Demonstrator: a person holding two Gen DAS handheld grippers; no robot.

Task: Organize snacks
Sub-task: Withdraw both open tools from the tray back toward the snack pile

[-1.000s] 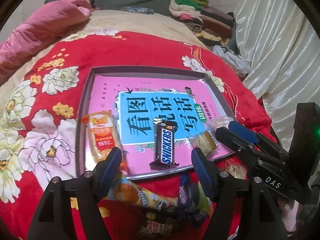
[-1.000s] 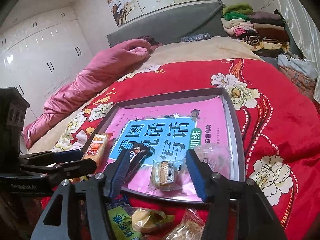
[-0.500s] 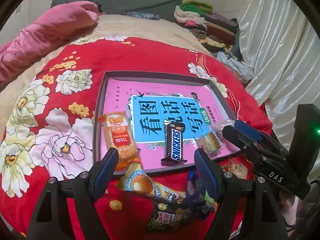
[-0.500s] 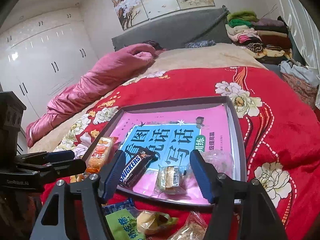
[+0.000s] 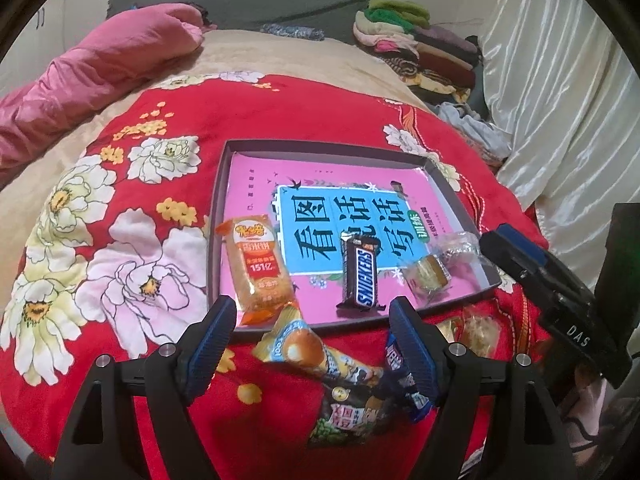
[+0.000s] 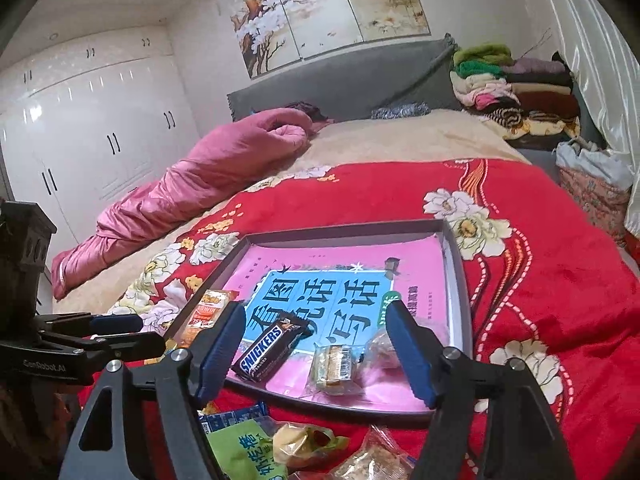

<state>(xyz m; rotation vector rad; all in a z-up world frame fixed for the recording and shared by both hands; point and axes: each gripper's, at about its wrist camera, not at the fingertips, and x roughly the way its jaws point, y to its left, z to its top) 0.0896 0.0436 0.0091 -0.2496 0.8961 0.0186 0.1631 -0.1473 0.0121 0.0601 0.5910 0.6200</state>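
Left wrist view showed the left gripper [image 5: 310, 322] with its fingers [image 5: 210, 340] spread wide and holding nothing, hanging over the near edge of the grey tray [image 5: 218, 216] on the red floral blanket [image 5: 168, 120] of the bed. Just below the gap lay the cone-shaped snack packet [image 5: 316, 350], outside the tray, its long axis running from the tray's near edge down and right toward the dark green-pea packet [image 5: 352, 412]. I judged that packet the likely next pick, and the left hand the nearer one. Inside the tray sat the orange rice-cake packet [image 5: 256, 264], the Snickers bar [image 5: 360, 272] lying lengthwise away from the fingers, and a small clear-wrapped cake [image 5: 428, 276].

Right wrist view had the right gripper [image 6: 316, 354] with fingers opening, gripping nothing; the wrapped cake [image 6: 332, 366] rested on the tray floor between them, pads clear of it. Loose packets, a green one [image 6: 244, 446] among them, lay below, near its fingers
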